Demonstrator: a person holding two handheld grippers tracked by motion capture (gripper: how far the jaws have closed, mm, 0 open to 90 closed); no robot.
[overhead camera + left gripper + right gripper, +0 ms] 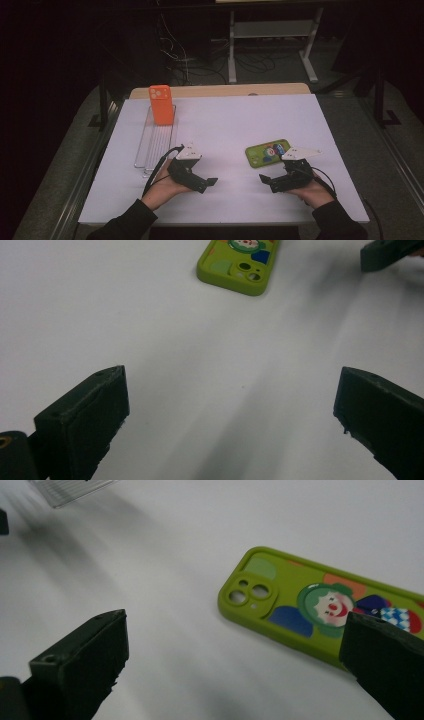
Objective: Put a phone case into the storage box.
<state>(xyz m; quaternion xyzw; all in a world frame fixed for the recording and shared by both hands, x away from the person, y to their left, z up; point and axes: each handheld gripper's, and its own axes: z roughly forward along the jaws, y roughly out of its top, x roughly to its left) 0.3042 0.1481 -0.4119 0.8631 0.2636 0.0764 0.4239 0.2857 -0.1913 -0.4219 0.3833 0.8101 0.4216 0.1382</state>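
A green phone case (267,152) with a clown picture lies flat on the white table, right of centre. It also appears in the left gripper view (236,262) far ahead and in the right gripper view (320,605) close by. An orange phone case (161,104) stands upright in a clear rack (156,142) at the left. My left gripper (210,184) is open with nothing between its jaws, pointing right over bare table. My right gripper (265,180) is open too, just in front of the green case, pointing left.
The white table top (225,125) has bare room in the middle and at the back right. Beyond the table's far edge there are a metal stand (270,35) and loose cables (180,55) on a dark floor.
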